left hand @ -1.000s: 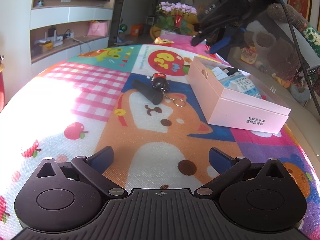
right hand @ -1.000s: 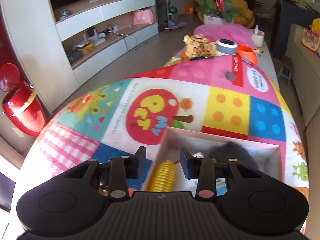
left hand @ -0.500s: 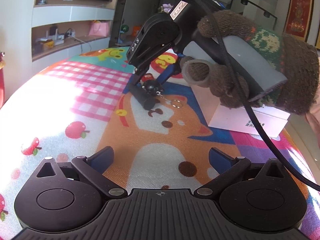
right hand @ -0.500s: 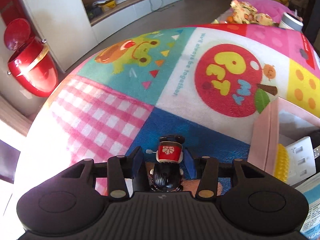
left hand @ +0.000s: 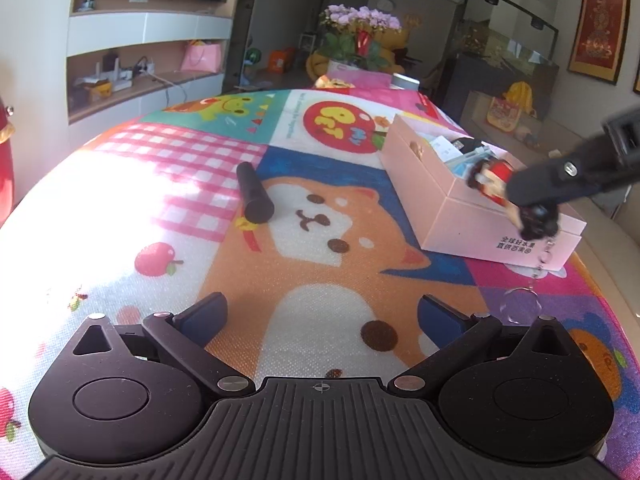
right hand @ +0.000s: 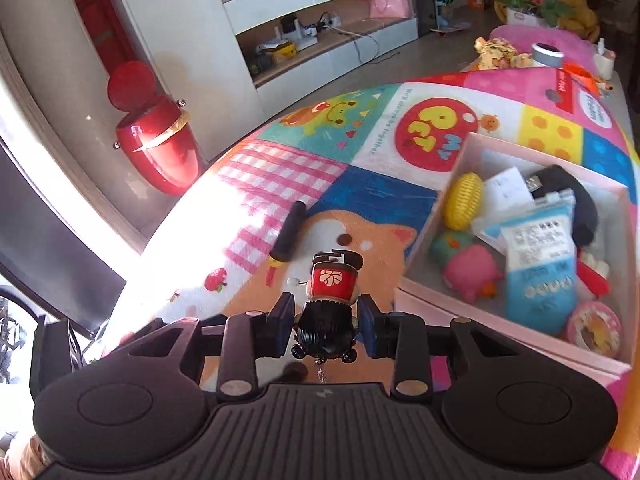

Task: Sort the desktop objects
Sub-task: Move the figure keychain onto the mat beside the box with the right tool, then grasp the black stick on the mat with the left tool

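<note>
My right gripper (right hand: 325, 314) is shut on a doll keychain (right hand: 330, 304) with black hair and a red body, held in the air above the mat, left of the pink box (right hand: 420, 236). In the left wrist view the doll keychain (left hand: 510, 196) hangs by the box's (left hand: 444, 204) near corner, its chain and ring dangling. A black cylinder (left hand: 255, 196) lies on the mat; it also shows in the right wrist view (right hand: 288, 232). My left gripper (left hand: 322, 312) is open and empty, low over the mat.
The pink box holds several items: a yellow ribbed toy (right hand: 464, 200), a pink toy (right hand: 472, 272), a blue-white packet (right hand: 540, 264), a black object (right hand: 576, 196). A red bin (right hand: 158, 148) stands on the floor left of the table. Flowers (left hand: 360, 36) stand at the far end.
My right gripper closed on the doll keychain, lifted it off the mat beside the black cylinder and carried it right, toward the pink box. The left gripper stayed put.
</note>
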